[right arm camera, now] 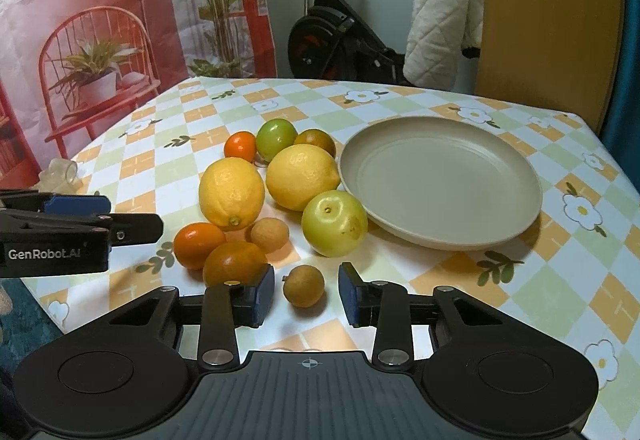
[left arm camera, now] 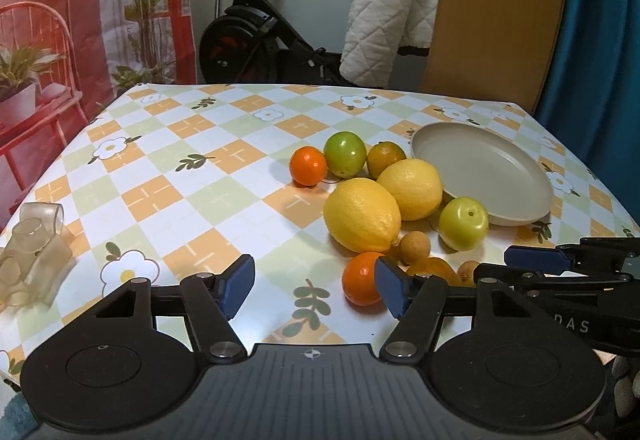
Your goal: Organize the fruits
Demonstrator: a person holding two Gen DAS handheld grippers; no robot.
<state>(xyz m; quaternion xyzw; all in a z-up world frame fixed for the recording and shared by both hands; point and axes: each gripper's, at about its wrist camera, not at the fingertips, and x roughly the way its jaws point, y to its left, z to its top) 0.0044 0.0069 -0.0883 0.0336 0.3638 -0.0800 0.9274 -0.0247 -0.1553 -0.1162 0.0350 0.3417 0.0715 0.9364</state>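
The surface (right arm camera: 560,304), covered by a glossy checked cloth with daisies, has open room on its left half and in front of the plate; its near and right edges run close to both tongs. The fruits sit in a tight cluster left of the shallow, matte beige plate (right arm camera: 440,176), which is bare. Two dimpled lemons (right arm camera: 231,192) lie side by side; a smooth green fruit (right arm camera: 334,222) touches the plate's rim.

The right tongs (right arm camera: 306,294) stand narrow with a small, rough, tan round fruit (right arm camera: 303,286) between the blue pads, a gap showing on each side, so nothing is gripped.

The left tongs (left arm camera: 316,288) stand half open over bare cloth, the right pad hiding part of an orange fruit (left arm camera: 360,280).

Cloudy plastic pieces (left arm camera: 32,252) at the left edge are hard to identify.
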